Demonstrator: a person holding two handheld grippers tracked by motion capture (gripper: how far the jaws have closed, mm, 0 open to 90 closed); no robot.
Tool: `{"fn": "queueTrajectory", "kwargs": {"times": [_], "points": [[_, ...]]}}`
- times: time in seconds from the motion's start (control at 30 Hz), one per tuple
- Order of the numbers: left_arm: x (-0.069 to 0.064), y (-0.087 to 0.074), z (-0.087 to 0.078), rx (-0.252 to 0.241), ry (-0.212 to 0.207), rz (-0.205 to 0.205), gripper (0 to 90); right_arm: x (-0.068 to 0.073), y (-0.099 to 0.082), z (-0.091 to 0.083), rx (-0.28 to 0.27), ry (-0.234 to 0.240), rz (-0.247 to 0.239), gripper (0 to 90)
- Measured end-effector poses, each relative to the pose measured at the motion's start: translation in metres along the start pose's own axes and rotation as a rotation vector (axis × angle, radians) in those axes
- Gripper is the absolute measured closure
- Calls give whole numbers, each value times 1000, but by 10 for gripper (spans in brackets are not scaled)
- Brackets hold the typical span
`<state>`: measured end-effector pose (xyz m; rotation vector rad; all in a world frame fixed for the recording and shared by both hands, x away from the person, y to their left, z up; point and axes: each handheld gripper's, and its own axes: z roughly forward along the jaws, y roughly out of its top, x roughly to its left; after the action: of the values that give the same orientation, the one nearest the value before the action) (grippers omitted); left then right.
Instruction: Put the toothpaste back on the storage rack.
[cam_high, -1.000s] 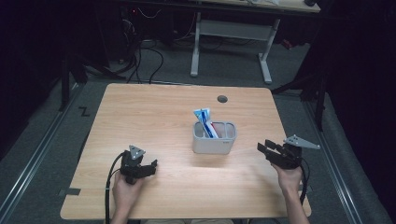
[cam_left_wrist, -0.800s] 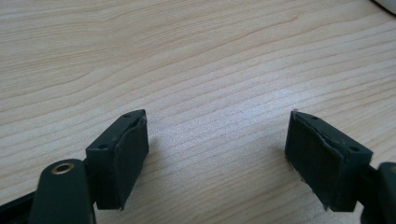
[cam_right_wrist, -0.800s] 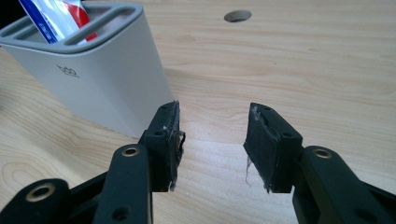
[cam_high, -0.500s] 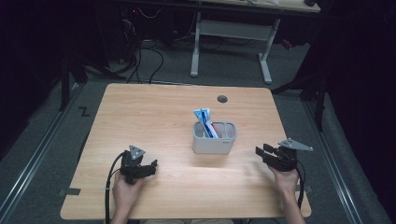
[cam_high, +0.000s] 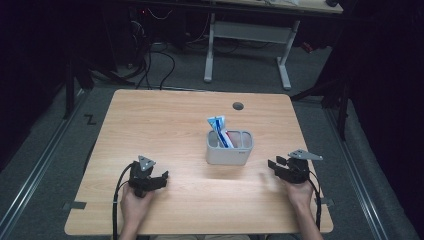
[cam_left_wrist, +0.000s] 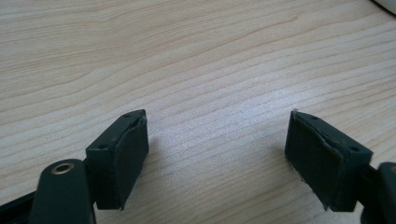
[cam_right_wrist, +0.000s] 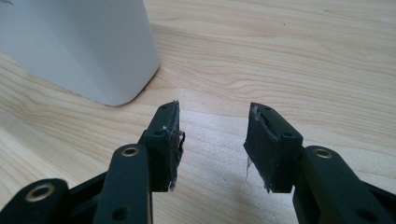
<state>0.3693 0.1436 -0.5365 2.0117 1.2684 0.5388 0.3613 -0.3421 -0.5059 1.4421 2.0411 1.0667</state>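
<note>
Wooden table (cam_high: 170, 120) | grey holder (cam_high: 229, 148) midway | left gripper (cam_high: 159, 179), right gripper (cam_high: 273, 164) fingers spread, empty

The wooden table (cam_high: 165, 125) is seen whole from above and behind the person's side in the high view, facing forward and down, with floor and a further desk beyond. The left gripper view is set low and very near the tabletop (cam_left_wrist: 196, 60), looking along its own jaws. The right gripper view is held equally close (its jaws narrower apart), and the grey container (cam_right_wrist: 79, 46) (cam_high: 229, 152) is shared with the high view.
</note>
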Motion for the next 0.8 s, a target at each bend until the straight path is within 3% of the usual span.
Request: {"fn": "queueTrajectory", "kwargs": {"times": [0.8], "points": [[0,0,0,0,0,0,218,7,-6,23,63,-28,-30,539]]}}
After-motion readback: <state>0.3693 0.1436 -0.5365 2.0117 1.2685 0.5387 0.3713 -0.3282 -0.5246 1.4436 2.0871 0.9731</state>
